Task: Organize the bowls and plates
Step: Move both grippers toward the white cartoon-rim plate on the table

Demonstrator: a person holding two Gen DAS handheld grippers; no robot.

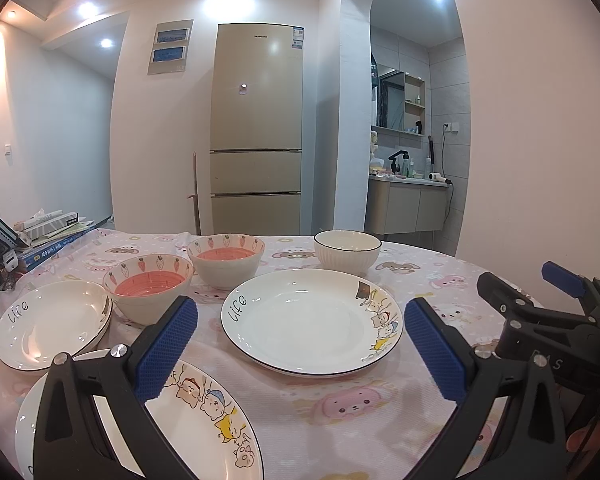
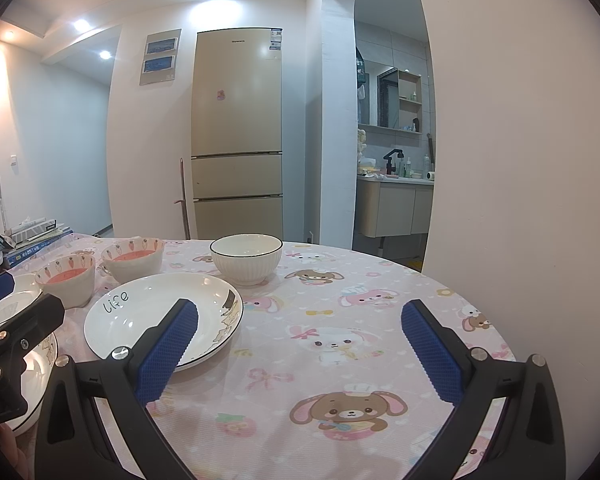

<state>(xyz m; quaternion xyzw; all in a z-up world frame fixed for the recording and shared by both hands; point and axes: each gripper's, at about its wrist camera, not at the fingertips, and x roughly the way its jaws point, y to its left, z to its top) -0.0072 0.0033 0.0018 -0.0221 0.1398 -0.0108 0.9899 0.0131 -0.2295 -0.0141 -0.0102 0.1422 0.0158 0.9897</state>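
3 bowls and what looked like 4 plates were spread over the round table [image 2: 380, 280] w/ its pink cartoon cloth, none yet gathered into 1 pile, apart from a pair already nested at the left edge. The left gripper [image 1: 300, 344] hung low over the near side, jaws spread wide and holding nothing, w/ the big "life" plate [image 1: 308, 320] lying flat on the cloth between and just beyond its blue pads. The right gripper [image 2: 300, 352] hovered over bare cloth further right, jaws likewise wide apart and empty. Nearest the onlooker's side, under the left gripper's left finger, lay a cartoon-cat plate [image 1: 204, 420]; left of that sat the stacked plates [image 1: 52, 320], 2 by the look of the doubled rim. Behind them stood 2 carrot-print bowls w/ pink insides, the nearer bowl [image 1: 148, 284] almost touching the stacked plates and the farther bowl [image 1: 226, 260] just beside it, while the white ribbed bowl [image 1: 347, 250] stood apart toward the back right. Books and clutter [image 1: 40, 232] crowded the far left edge. My read: this was the approach stage, nothing gripped so far. The next move prob. needed 1 gripper to drop to a plate's rim, pinch it thin-edge-on, lift it clear w/o tilting much, then set it on the stacked plates; the bowls could nest after, carrot ones first since they match.
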